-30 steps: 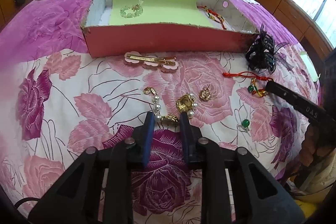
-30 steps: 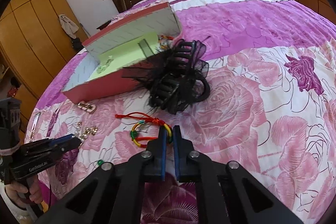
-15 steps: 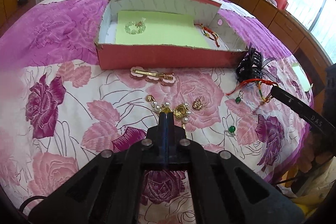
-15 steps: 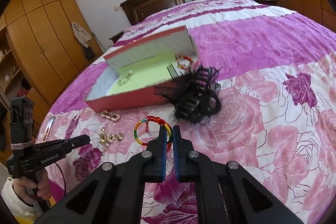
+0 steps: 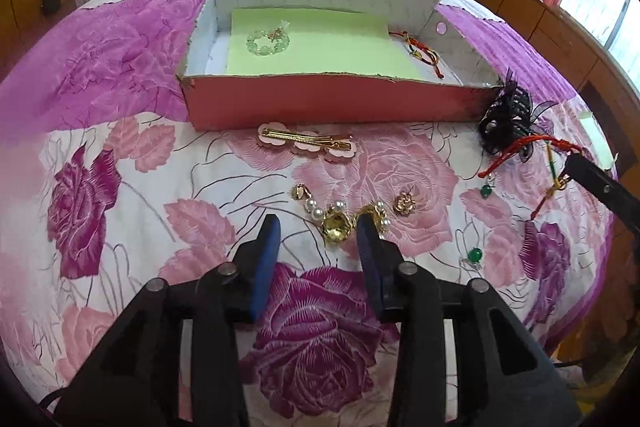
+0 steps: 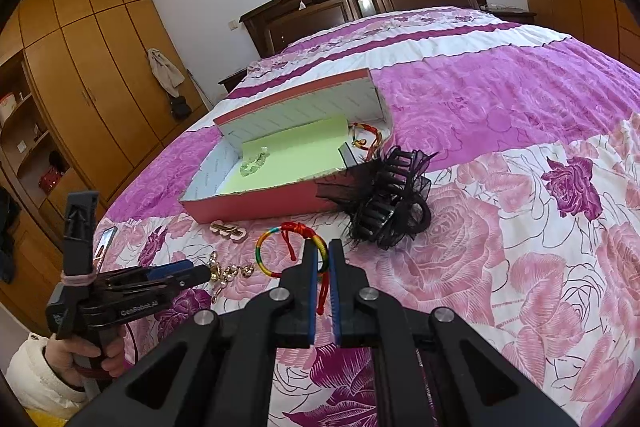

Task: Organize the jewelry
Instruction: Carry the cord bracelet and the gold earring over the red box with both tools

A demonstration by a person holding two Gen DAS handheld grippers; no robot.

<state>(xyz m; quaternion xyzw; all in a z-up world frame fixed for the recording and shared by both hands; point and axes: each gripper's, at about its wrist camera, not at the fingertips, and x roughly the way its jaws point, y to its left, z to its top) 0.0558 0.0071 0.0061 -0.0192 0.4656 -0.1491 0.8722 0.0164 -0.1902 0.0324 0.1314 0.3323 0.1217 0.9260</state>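
Left gripper (image 5: 316, 227) jaws have just opened over the pearl-and-gold piece (image 5: 340, 217), ungrasped; right gripper (image 6: 321, 255) lifts the clamped rainbow bracelet (image 6: 280, 251) boxward.

Showing glossy gold metal and smooth pearls on the brooch (image 5: 340, 223). Lying on soft quilted cloth bedspread (image 5: 120, 219), near a matt cardboard box (image 5: 320, 103) lined with green paper (image 5: 320, 43).
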